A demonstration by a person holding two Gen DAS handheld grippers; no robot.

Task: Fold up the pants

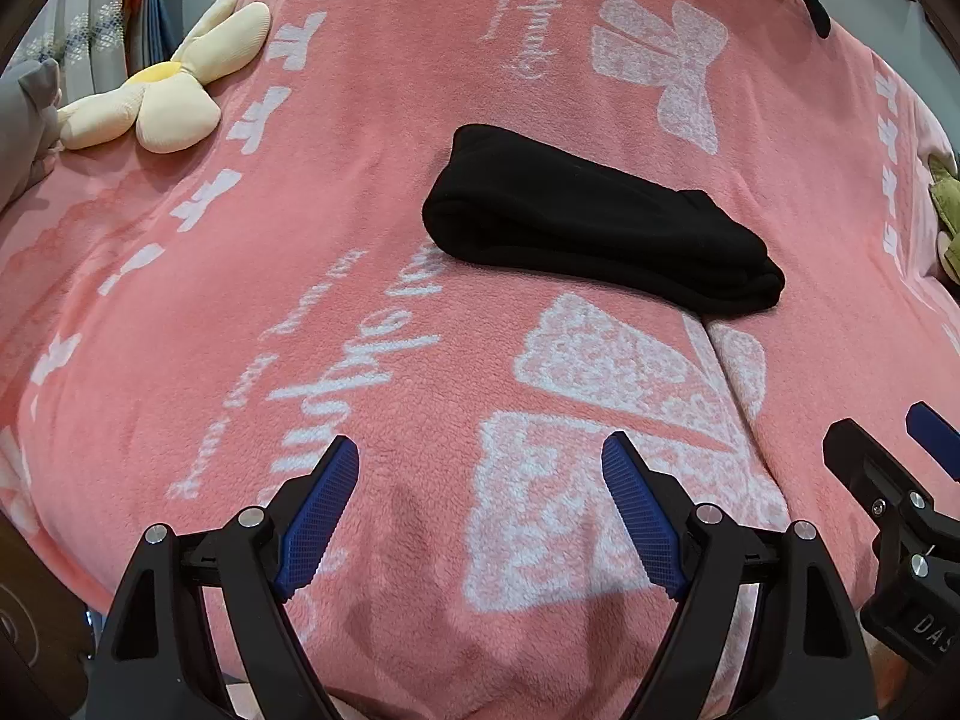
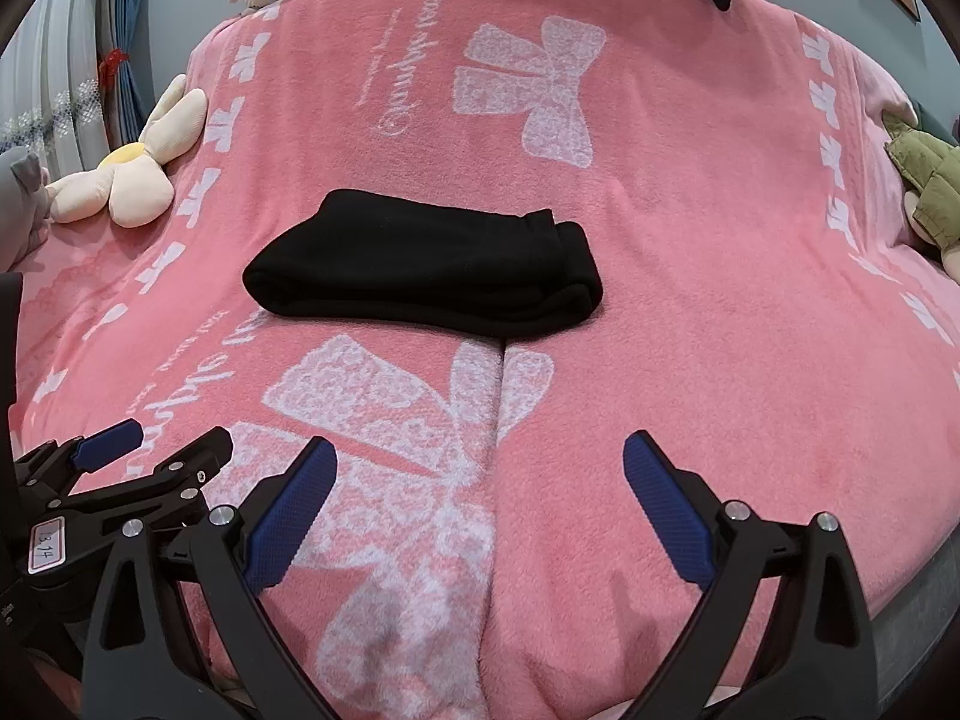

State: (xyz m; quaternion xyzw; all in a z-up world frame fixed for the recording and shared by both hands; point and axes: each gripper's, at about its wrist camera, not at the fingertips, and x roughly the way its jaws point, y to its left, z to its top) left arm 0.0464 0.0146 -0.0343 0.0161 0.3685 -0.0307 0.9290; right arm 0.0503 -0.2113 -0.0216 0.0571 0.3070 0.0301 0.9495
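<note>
Left gripper point(image 1: 480, 468): jaws wide, empty, over blanket point(image 1: 300, 240). Right gripper point(image 2: 480, 468): jaws wide, empty. Pants point(image 1: 594, 222): black, folded bundle, mid-blanket, well ahead of both. Fold layers indistinct; toy point(image 1: 945, 222) at the right edge cut off.

Matt black knit pants point(image 2: 420, 264) on fuzzy pink fleece blanket point(image 2: 690, 300).

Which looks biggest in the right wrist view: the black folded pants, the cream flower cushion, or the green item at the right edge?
1. black folded pants, clearly the largest.
2. cream flower cushion.
3. green item, but the frame edge cuts it off and the fisheye distorts both, so ranks two and three are unsure.
</note>
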